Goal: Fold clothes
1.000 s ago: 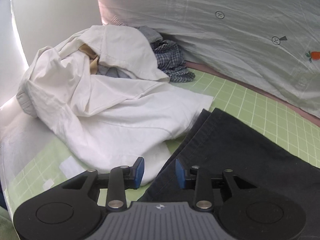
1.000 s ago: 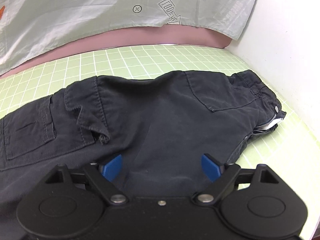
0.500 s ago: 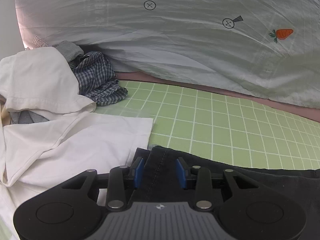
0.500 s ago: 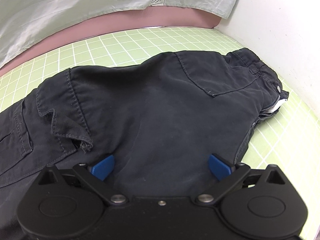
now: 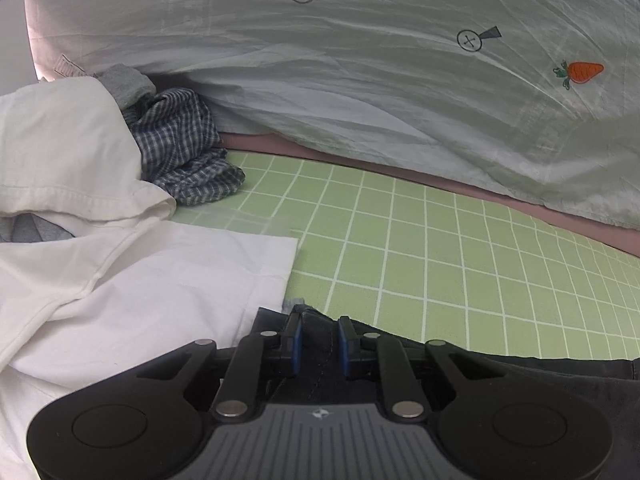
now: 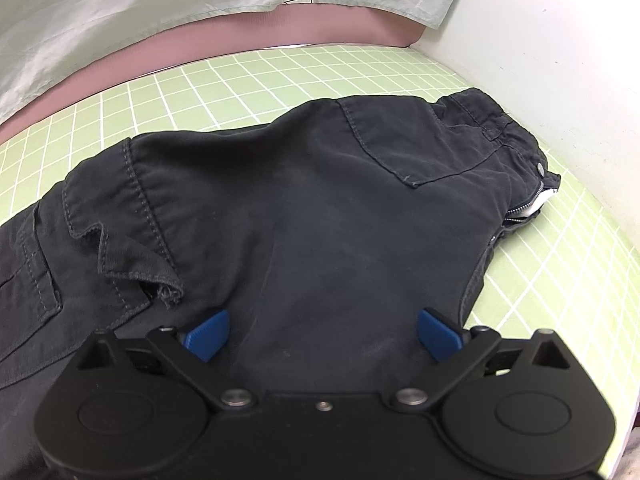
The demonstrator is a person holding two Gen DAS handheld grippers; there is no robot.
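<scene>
Dark cargo shorts [image 6: 320, 208] lie spread on the green grid mat [image 6: 280, 72], waistband and zipper at the right. My right gripper [image 6: 322, 332] is open, its blue pads [image 6: 206, 334] wide apart low over the seat of the shorts. In the left wrist view, my left gripper [image 5: 319, 340] has its pads close around the hem edge of the shorts [image 5: 320, 332], shut on the fabric at the leg end.
A white shirt [image 5: 120, 280] lies crumpled left of the left gripper, with a checked garment [image 5: 184, 152] and a grey one behind. A pale sheet with carrot prints [image 5: 400, 80] hangs at the back. A white wall [image 6: 560, 40] borders the mat at the right.
My left gripper swung from the white shirt to the shorts' hem and closed on it. My right gripper sank lower over the shorts and stayed open.
</scene>
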